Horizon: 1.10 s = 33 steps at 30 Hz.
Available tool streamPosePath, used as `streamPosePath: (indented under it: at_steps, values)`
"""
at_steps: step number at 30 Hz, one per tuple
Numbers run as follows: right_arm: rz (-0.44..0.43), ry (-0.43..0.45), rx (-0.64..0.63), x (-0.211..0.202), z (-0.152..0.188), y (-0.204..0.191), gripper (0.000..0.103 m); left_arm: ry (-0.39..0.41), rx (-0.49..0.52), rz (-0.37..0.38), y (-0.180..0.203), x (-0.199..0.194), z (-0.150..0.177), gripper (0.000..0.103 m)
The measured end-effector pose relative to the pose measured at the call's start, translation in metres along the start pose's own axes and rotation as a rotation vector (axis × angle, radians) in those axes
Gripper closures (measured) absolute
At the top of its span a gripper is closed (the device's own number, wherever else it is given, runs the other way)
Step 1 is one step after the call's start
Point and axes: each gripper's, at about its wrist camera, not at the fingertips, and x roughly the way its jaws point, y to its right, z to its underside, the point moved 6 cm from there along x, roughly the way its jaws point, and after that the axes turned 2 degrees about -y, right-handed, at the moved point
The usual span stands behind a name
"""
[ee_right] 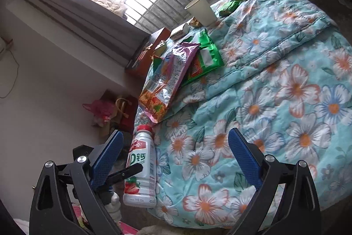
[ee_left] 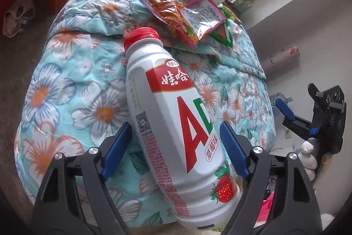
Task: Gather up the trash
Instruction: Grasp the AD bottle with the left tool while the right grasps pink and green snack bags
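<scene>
Two grippers reach toward a bed covered in a pale blue floral quilt (ee_left: 72,85). The left gripper (ee_left: 173,142) has its blue fingers (ee_left: 233,147) spread wide on either side of a white drink bottle (ee_left: 173,124) with a red cap and a strawberry label; a gap shows between each pad and the bottle, so nothing is gripped. The bottle leans against the quilt at the bed's near edge, cap up. In the right wrist view the bottle (ee_right: 140,169) stands at the corner of the bed, with one left finger crossing in front of it. The right gripper (ee_right: 173,158) hangs over the quilt with its fingers wide and nothing between them. Farther along the same edge of the bed lie several snack wrappers (ee_left: 187,14), overlapping one another, purple and orange over green. A white paper cup (ee_right: 201,10) stands beyond them, toward the far end of the bed under the window.
</scene>
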Motion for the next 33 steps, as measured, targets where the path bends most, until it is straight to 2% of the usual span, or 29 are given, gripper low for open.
streamPosePath:
  at_steps: [7, 16, 25, 30, 33]
  values:
    - [-0.052, -0.120, 0.055, 0.082, -0.030, -0.013, 0.030, 0.017, -0.041, 0.077, -0.009, -0.003, 0.002, 0.030]
    - [0.043, -0.141, 0.150, 0.151, -0.062, 0.008, 0.050, 0.030, -0.034, 0.130, -0.013, -0.010, 0.010, 0.035]
    - [0.029, -0.118, 0.203, 0.180, -0.068, 0.015, 0.062, 0.032, -0.041, 0.161, -0.019, -0.018, 0.016, 0.036]
    - [-0.034, -0.127, 0.275, 0.191, -0.071, 0.024, 0.081, 0.028, -0.049, 0.164, -0.022, -0.018, 0.015, 0.036]
    - [-0.102, -0.131, 0.314, 0.189, -0.068, 0.027, 0.087, 0.025, -0.065, 0.175, -0.024, -0.017, 0.014, 0.036]
